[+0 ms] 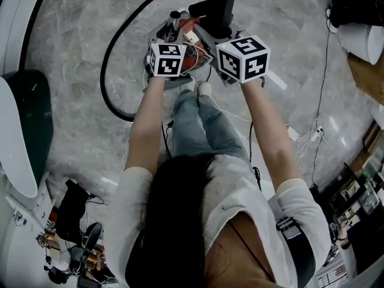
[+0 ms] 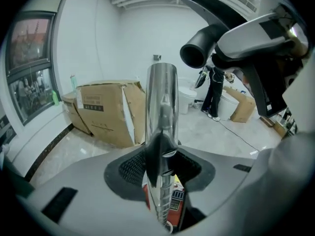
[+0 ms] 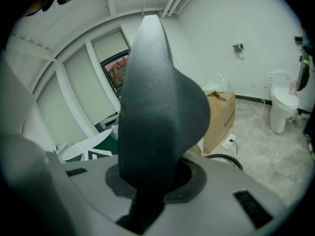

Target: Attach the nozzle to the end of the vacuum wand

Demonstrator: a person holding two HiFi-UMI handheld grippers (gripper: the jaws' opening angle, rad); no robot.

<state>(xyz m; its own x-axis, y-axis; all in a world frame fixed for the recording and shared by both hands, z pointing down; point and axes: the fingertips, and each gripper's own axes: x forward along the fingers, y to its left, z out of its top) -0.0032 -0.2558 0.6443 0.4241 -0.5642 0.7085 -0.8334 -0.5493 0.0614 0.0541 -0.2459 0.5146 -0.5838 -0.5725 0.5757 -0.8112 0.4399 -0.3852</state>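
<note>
The chrome vacuum wand (image 2: 161, 112) stands upright between the jaws of my left gripper (image 2: 160, 161), whose dark pads press on its sides. In the head view its open end (image 1: 174, 18) shows just beyond the left marker cube (image 1: 166, 59). My right gripper (image 3: 147, 181) is shut on the black nozzle (image 3: 157, 102), which fills that view. From above, the nozzle (image 1: 217, 5) rises past the right gripper (image 1: 213, 33), to the right of the wand end. In the left gripper view the nozzle's round mouth (image 2: 196, 52) hangs above and right of the wand, apart from it.
A red vacuum body (image 1: 191, 48) sits on the marble floor under both grippers, with a black hose (image 1: 111, 71) looping left. Cardboard boxes (image 2: 106, 109) stand behind. A person (image 2: 214, 95) stands at the back. Cables (image 1: 318, 131) trail at right.
</note>
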